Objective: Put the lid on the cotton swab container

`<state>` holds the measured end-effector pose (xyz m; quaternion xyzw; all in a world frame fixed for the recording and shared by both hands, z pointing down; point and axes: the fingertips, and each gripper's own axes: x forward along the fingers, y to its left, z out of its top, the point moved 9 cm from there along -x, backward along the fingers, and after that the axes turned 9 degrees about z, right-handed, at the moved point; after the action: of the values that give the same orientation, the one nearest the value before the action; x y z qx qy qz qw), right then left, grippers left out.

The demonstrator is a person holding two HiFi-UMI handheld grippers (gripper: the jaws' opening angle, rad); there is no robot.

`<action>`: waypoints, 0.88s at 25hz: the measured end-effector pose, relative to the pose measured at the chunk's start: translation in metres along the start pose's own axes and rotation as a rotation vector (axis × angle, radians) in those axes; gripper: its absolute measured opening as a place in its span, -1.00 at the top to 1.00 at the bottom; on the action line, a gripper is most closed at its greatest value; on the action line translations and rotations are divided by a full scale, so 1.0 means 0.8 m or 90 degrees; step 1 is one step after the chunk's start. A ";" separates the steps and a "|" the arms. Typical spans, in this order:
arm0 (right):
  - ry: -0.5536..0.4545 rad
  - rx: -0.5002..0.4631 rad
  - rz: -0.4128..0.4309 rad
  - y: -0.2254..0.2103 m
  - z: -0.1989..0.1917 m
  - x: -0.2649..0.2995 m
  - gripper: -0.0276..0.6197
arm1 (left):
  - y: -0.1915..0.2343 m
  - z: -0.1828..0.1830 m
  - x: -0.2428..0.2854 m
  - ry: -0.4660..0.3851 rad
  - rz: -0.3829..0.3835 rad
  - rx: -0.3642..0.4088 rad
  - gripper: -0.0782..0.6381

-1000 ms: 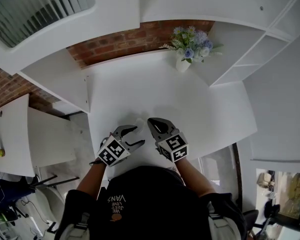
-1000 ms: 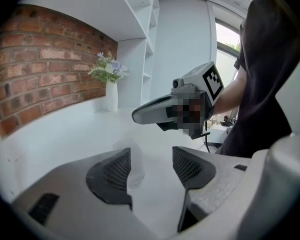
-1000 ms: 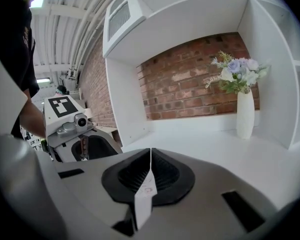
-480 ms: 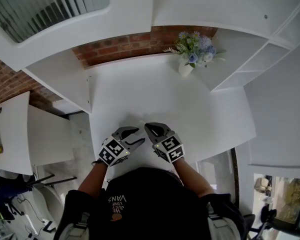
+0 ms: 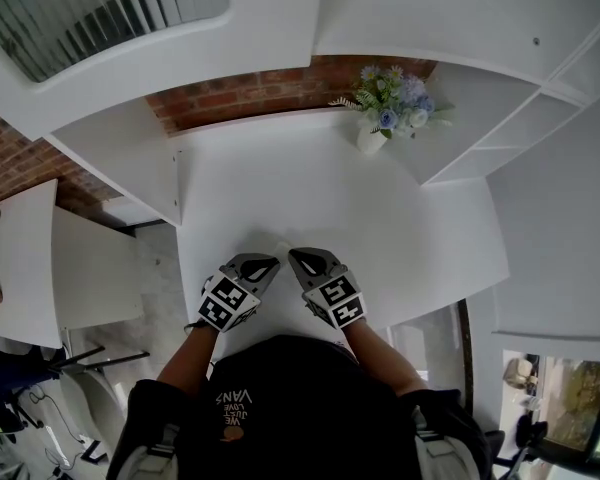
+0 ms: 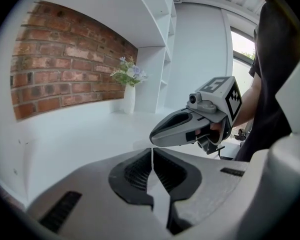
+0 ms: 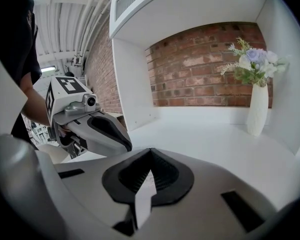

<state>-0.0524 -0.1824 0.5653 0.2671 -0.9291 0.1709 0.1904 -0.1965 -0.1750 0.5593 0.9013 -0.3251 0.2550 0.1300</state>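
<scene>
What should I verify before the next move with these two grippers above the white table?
1. Left gripper holds a part: not ok. Its jaws have just closed and are together, with nothing between them.
2. Right gripper holds a part: not ok. Its jaws are together and empty.
3. Cotton swab container and lid located: cannot tell. No view shows them clearly.
4. Grippers free of each other: ok. The tips are close, but the head view shows a gap.
5. Vase of flowers out of the way: ok. It stands at the far side of the table.
</scene>
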 end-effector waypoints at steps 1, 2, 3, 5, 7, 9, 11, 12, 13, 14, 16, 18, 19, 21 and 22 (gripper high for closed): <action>0.001 0.002 0.000 0.000 0.000 0.000 0.91 | 0.000 0.000 0.000 0.000 0.004 -0.001 0.74; 0.001 0.005 0.000 0.001 0.000 0.000 0.92 | 0.000 0.000 -0.001 0.000 0.008 -0.003 0.74; 0.000 0.007 0.001 0.001 0.000 0.000 0.91 | -0.001 -0.001 -0.001 -0.001 0.011 -0.004 0.75; -0.002 0.009 0.001 0.001 0.000 0.000 0.92 | -0.001 -0.001 -0.002 -0.003 0.018 -0.004 0.75; -0.005 0.009 0.000 0.001 -0.001 0.001 0.92 | -0.002 -0.002 -0.002 -0.003 0.024 0.001 0.76; -0.006 0.009 -0.001 0.000 -0.001 0.001 0.92 | -0.003 -0.002 -0.001 -0.003 0.029 0.008 0.76; -0.006 0.007 -0.003 0.000 -0.002 0.001 0.92 | -0.003 -0.002 0.000 -0.004 0.034 0.010 0.76; -0.007 0.006 -0.004 0.001 -0.002 0.001 0.92 | -0.004 -0.002 0.000 -0.004 0.037 0.009 0.76; -0.007 0.006 -0.005 0.001 -0.002 0.001 0.92 | -0.004 -0.003 0.000 -0.003 0.040 0.008 0.76; -0.007 0.006 -0.006 0.001 -0.002 0.001 0.92 | -0.004 -0.003 0.000 -0.003 0.042 0.009 0.76; -0.009 0.007 -0.008 0.002 -0.002 0.001 0.92 | -0.006 -0.003 0.000 -0.002 0.047 0.012 0.76; -0.009 0.008 -0.008 0.002 -0.002 0.001 0.92 | -0.006 -0.004 -0.001 -0.004 0.050 0.007 0.76; -0.009 0.008 -0.007 0.002 -0.003 0.001 0.92 | -0.006 -0.004 -0.001 -0.006 0.050 0.003 0.76; -0.009 0.011 -0.006 0.001 -0.003 0.000 0.92 | -0.006 -0.004 0.000 -0.009 0.050 0.001 0.76; -0.011 0.015 -0.005 0.001 -0.003 0.000 0.92 | -0.007 -0.005 0.000 -0.011 0.050 0.005 0.76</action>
<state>-0.0521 -0.1808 0.5676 0.2747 -0.9275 0.1788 0.1799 -0.1945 -0.1691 0.5618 0.8903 -0.3605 0.2538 0.1135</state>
